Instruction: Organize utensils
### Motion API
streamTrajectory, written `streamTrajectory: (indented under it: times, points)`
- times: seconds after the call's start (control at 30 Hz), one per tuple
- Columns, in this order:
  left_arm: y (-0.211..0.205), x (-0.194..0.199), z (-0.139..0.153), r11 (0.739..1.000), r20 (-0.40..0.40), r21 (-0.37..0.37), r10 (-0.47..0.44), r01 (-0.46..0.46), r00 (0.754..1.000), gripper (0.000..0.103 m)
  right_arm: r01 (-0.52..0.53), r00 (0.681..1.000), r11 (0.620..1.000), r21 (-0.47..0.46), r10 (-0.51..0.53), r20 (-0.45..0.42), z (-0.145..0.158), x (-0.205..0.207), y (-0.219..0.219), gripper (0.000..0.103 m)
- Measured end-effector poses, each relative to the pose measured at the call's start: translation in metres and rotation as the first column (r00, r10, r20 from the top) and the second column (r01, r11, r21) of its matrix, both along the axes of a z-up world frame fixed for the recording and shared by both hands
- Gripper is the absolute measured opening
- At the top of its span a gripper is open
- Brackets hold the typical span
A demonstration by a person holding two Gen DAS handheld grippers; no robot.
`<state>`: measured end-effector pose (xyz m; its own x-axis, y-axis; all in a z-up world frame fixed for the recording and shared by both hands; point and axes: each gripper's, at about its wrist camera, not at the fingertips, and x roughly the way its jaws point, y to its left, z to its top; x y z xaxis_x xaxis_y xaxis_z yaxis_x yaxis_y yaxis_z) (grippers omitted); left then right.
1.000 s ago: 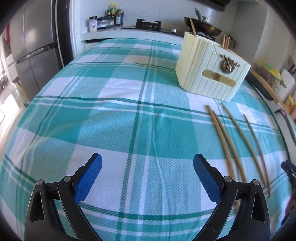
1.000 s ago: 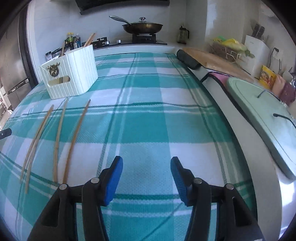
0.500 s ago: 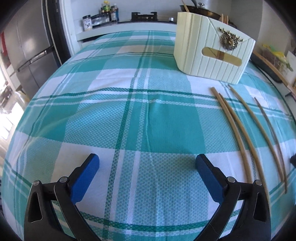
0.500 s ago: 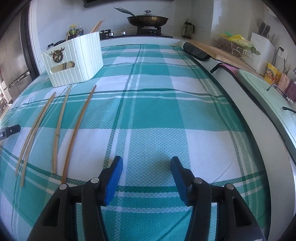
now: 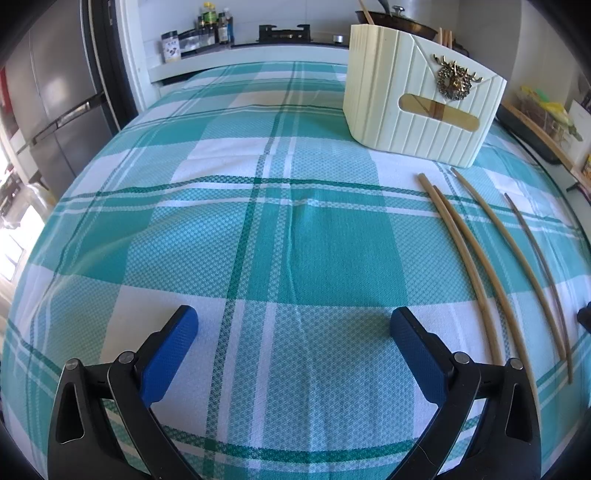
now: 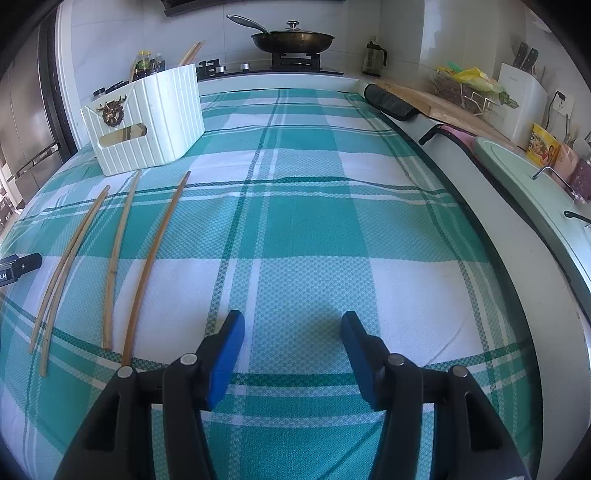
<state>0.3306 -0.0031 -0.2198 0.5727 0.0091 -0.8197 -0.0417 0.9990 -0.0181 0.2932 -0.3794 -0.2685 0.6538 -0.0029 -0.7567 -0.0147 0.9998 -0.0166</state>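
Observation:
Several wooden chopsticks (image 5: 469,254) (image 6: 153,254) lie side by side on the teal plaid tablecloth (image 5: 258,229), in front of a cream ribbed utensil box (image 5: 417,103) (image 6: 147,122) with a gold deer emblem. More chopsticks stick up out of the box. My left gripper (image 5: 293,326) hovers open over bare cloth, left of the chopsticks. My right gripper (image 6: 291,328) is open and empty, just right of the nearest chopstick. The tip of the left gripper shows at the left edge of the right wrist view.
A stove with a lidded pan (image 6: 291,38) and condiment bottles (image 5: 210,22) stand behind the table. A fridge (image 5: 55,92) is at the left. On the right counter are a cutting board (image 6: 436,99), a knife block (image 6: 524,88) and a green lid (image 6: 535,192).
The left wrist view has rolled level, so the box and chopsticks now sit more upright in it. The right wrist view tipped slightly down. Both grippers stay open.

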Motion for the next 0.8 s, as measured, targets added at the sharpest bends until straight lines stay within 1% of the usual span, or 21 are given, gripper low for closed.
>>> streamTrajectory:
  times: [0.07, 0.1, 0.17, 0.2, 0.23, 0.3, 0.37, 0.43, 0.5, 0.6, 0.67, 0.7, 0.73, 0.77, 0.8]
  points:
    - [0.001, -0.002, 0.003, 1.0, 0.009, -0.018, 0.006, -0.006, 1.0, 0.102, 0.0, 1.0, 1.0, 0.0, 0.0, 0.0, 0.0, 0.0, 0.0, 0.055]
    - [0.0, -0.004, 0.007, 0.999, 0.02, -0.047, 0.003, -0.002, 1.0, 0.102, 0.0, 1.0, 1.0, 0.001, 0.0, 0.0, 0.0, 0.0, 0.0, 0.055]
    - [-0.008, -0.009, 0.019, 0.991, 0.049, -0.125, -0.03, 0.035, 0.998, 0.102, 0.0, 1.0, 1.0, 0.001, 0.0, 0.0, 0.0, 0.0, 0.0, 0.056]
    - [-0.016, -0.01, 0.024, 0.988, 0.06, -0.14, -0.053, 0.061, 0.997, 0.102, 0.0, 1.0, 1.0, -0.001, 0.0, 0.0, 0.0, 0.0, 0.0, 0.055]
    - [-0.026, -0.01, 0.029, 0.987, 0.068, -0.136, -0.081, 0.09, 0.994, 0.102, 0.0, 1.0, 1.0, 0.0, 0.0, 0.0, 0.0, 0.0, 0.0, 0.055]
    - [-0.049, -0.009, 0.034, 0.985, 0.078, -0.095, -0.135, 0.142, 0.988, 0.102, 0.0, 1.0, 1.0, 0.0, 0.0, 0.0, 0.0, 0.0, 0.0, 0.055]
    - [-0.066, -0.005, 0.032, 0.984, 0.077, -0.05, -0.165, 0.169, 0.983, 0.102, 0.0, 1.0, 1.0, 0.001, 0.0, 0.0, 0.0, 0.0, -0.001, 0.055]
    - [-0.078, -0.001, 0.026, 0.984, 0.068, -0.006, -0.177, 0.178, 0.982, 0.102, 0.0, 1.0, 1.0, 0.003, 0.0, 0.0, 0.0, 0.0, -0.001, 0.055]
    - [-0.083, 0.003, 0.017, 0.985, 0.052, 0.03, -0.169, 0.168, 0.984, 0.102, 0.0, 1.0, 1.0, 0.003, 0.0, 0.0, 0.0, 0.0, -0.001, 0.055]
    - [-0.086, 0.005, 0.008, 0.985, 0.031, 0.037, -0.167, 0.166, 0.985, 0.101, 0.0, 1.0, 1.0, 0.003, 0.0, 0.0, 0.0, 0.0, 0.0, 0.056]
    - [-0.089, 0.006, 0.006, 0.984, 0.027, 0.05, -0.174, 0.173, 0.984, 0.097, 0.0, 1.0, 1.0, 0.004, 0.0, 0.0, 0.0, 0.0, -0.001, 0.056]
    - [-0.089, 0.006, 0.007, 0.983, 0.029, 0.042, -0.18, 0.179, 0.983, 0.088, 0.0, 1.0, 1.0, 0.004, 0.0, 0.0, 0.0, 0.0, -0.001, 0.056]
    - [-0.088, 0.007, 0.007, 0.983, 0.028, 0.027, -0.182, 0.182, 0.983, 0.077, 0.0, 1.0, 1.0, 0.004, 0.0, 0.0, 0.0, 0.0, -0.001, 0.056]
    - [-0.086, 0.007, 0.007, 0.983, 0.029, 0.011, -0.182, 0.182, 0.983, 0.073, 0.0, 1.0, 1.0, 0.004, 0.0, 0.0, 0.0, 0.0, -0.001, 0.056]
    - [-0.085, 0.006, 0.008, 0.985, 0.033, 0.015, -0.174, 0.173, 0.984, 0.061, 0.0, 1.0, 1.0, 0.005, 0.0, 0.001, 0.0, 0.0, -0.001, 0.056]
